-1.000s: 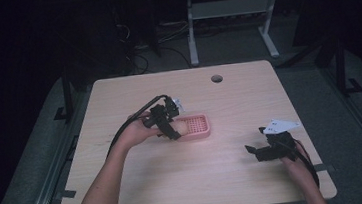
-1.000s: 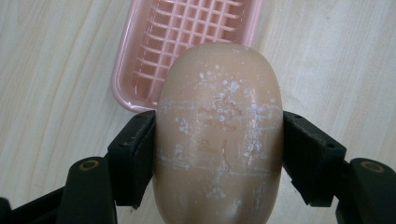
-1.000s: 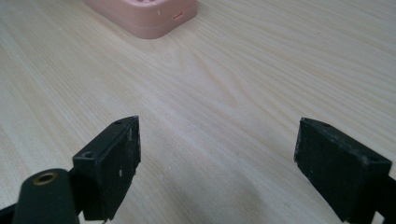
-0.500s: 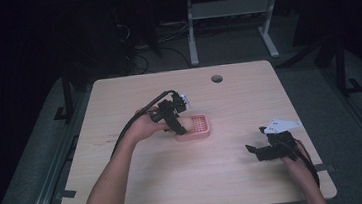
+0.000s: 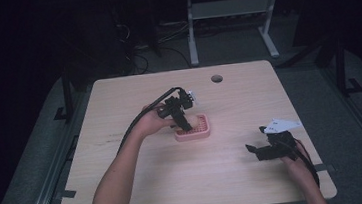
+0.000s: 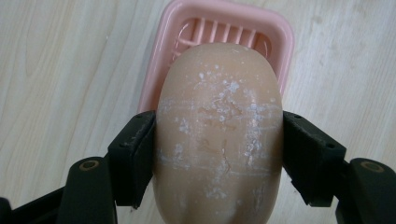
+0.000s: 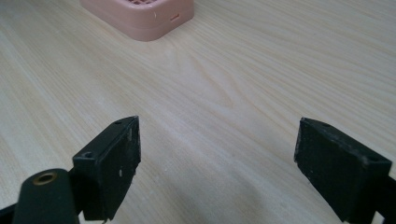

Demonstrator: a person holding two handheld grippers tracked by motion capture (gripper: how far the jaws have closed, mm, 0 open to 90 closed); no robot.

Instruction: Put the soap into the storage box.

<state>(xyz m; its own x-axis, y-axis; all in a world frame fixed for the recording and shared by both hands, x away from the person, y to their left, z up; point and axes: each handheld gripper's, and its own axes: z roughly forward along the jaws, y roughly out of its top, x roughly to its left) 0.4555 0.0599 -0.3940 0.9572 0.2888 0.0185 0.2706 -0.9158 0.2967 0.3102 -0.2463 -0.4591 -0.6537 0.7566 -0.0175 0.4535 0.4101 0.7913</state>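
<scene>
Left tool point(image 6: 219, 154) clamps soap point(image 6: 219, 135) above pink dish point(image 6: 154, 70), mid-worktop point(image 5: 133, 96) — next: lower, release. Right tool point(image 7: 217, 158) gapes empty near right edge.

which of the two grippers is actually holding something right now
The left gripper: its jaws are clamped on a tan bar of soap above the pink soap dish. The right gripper has its jaws apart over bare table.

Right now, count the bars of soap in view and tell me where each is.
1. The tan soap bar is clamped in the left claw, held above the pink soap dish on the table. I see no other.
</scene>
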